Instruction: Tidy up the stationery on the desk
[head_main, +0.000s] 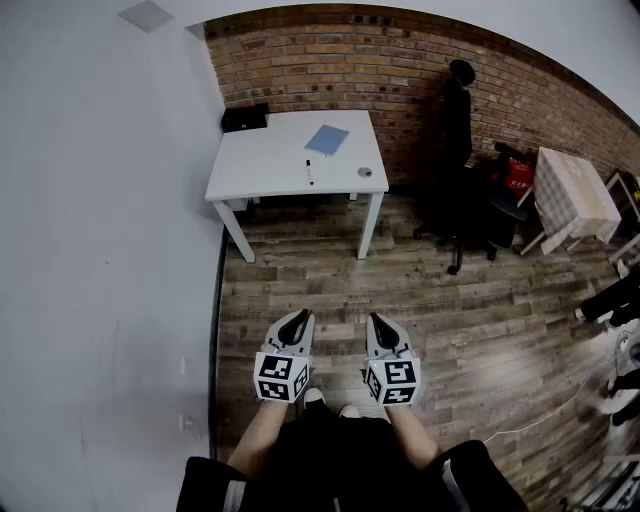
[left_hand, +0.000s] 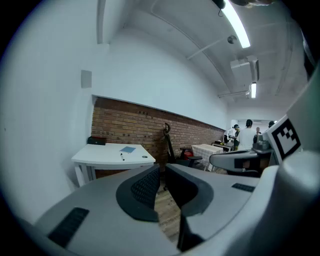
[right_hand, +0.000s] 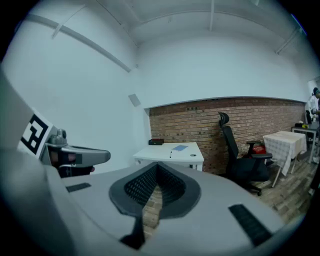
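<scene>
Left gripper (left_hand: 161, 172): jaws drawn together, a bare slit at the tips, nothing between them. Right gripper (right_hand: 156, 167): jaws closed tip to tip, empty. Both are held low in front of the person, side by side, noses toward the desk.

Stationery:
- Pen (head_main: 310, 173) lies loose near the middle of the top, running front to back.
- Blue notebook (head_main: 327, 140) lies flat behind the pen and a little right, not touching it.
- Small round item (head_main: 365, 172) sits near the front right corner; too small to name.
- Black box (head_main: 244, 119) is at the back left corner.

The white desk (head_main: 262, 175) stands in the room's corner, with a plain wall to its left and the brick wall (head_main: 400, 70) behind. An office chair (head_main: 457, 150) is to its right. Wooden floor (head_main: 300, 285) runs from the desk to the person.

Step in hand, as I judge it, is the approach; nothing on the desk looks touched.
- Cross the floor first and stand square to the front edge, so either arm reaches the whole top.
- Part the jaws before lowering.
- The pen is thin and flat on the surface: come down straddling the barrel near its middle so it lifts level.
- The notebook likely wants a pinch at an overhanging corner or edge.
- The black box may be where things go; whether it is open I cannot tell.

All the stationery is well apart from both grippers, ahead of them across the floor. The pen is nearer the left gripper's line, the round item nearer the right's.
</scene>
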